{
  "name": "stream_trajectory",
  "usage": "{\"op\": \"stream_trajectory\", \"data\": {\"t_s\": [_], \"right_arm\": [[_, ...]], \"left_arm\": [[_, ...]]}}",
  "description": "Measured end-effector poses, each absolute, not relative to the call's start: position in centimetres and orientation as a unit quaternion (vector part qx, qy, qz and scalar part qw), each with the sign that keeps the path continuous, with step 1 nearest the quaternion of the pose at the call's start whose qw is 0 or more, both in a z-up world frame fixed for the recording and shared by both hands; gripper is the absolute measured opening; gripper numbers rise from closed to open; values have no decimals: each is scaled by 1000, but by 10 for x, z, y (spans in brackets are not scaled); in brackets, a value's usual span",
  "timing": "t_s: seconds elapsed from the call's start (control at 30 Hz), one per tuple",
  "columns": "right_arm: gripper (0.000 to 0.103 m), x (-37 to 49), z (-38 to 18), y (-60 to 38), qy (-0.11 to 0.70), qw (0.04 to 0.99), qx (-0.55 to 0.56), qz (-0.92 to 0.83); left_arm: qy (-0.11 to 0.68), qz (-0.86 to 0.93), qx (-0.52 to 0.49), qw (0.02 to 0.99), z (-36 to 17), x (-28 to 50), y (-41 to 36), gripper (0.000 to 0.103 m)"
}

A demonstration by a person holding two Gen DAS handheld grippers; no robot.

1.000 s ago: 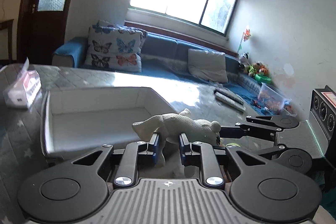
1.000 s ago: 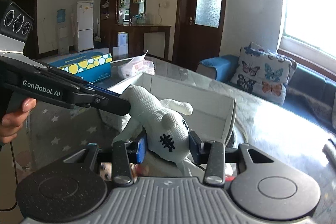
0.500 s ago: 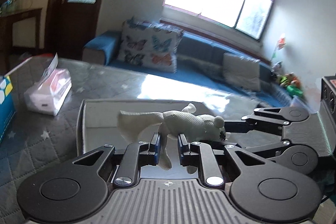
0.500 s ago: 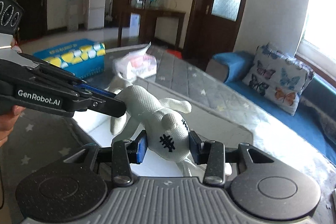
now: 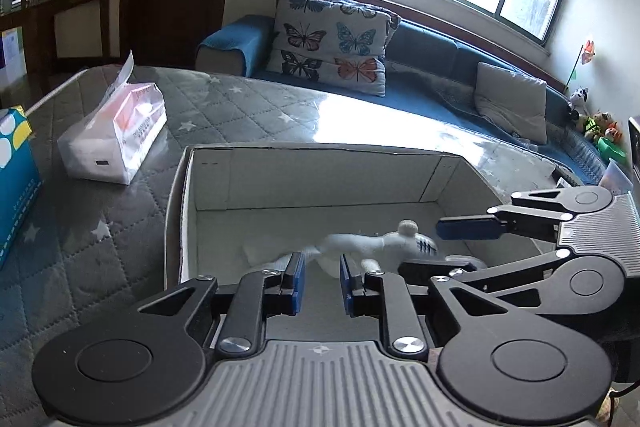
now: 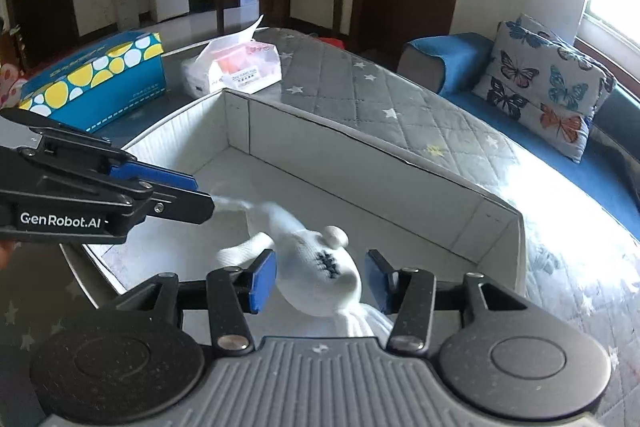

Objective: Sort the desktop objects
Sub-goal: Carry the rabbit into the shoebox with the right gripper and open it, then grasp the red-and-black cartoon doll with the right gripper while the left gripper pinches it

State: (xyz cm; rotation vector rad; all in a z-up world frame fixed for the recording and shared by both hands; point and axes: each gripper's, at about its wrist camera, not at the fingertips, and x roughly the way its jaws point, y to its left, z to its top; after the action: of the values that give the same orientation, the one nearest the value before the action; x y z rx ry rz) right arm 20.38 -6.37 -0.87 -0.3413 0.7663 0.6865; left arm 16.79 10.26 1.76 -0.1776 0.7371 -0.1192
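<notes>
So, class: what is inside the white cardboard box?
A white plush toy lies inside the box. The floor beneath it and behind both grippers is hidden.

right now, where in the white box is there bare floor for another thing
The box floor is bare along the far wall and into the far left corner. The near right part is crowded: the plush toy, the left gripper and the right gripper.

The toy bear (image 6: 320, 267) is over the box (image 6: 360, 155) on the table (image 6: 360, 87), and the tissue pack (image 6: 236, 71) sits behind the box, with the tissue box (image 6: 96, 79) left of it.
</notes>
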Motion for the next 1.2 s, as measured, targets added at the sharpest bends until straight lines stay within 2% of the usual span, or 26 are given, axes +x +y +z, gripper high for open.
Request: {"op": "stream_trajectory", "data": {"t_s": [0.13,0.17,0.27,0.33,0.47,0.6,0.87,1.2], "right_arm": [[52,195,2,-77,361,862,-145,325],[57,190,7,-81,358,864,-140,324],[60,173,19,-92,345,870,-135,326],[66,160,26,-98,338,873,-130,328],[68,130,34,-112,329,874,-124,335],[80,94,34,-124,326,873,-117,344],[80,40,15,-137,340,860,-97,368],[80,22,-13,-132,365,846,-84,378]], "left_arm": [[351,-56,-87,931,25,154,100,24],[349,-56,-87,931,26,150,99,25],[342,-59,-85,934,32,136,97,26],[338,-60,-90,935,35,127,96,27],[340,-69,-95,933,38,106,92,27],[349,-82,-102,928,36,85,85,29],[382,-109,-128,909,22,58,76,31],[410,-146,-145,889,10,48,62,31]]}}
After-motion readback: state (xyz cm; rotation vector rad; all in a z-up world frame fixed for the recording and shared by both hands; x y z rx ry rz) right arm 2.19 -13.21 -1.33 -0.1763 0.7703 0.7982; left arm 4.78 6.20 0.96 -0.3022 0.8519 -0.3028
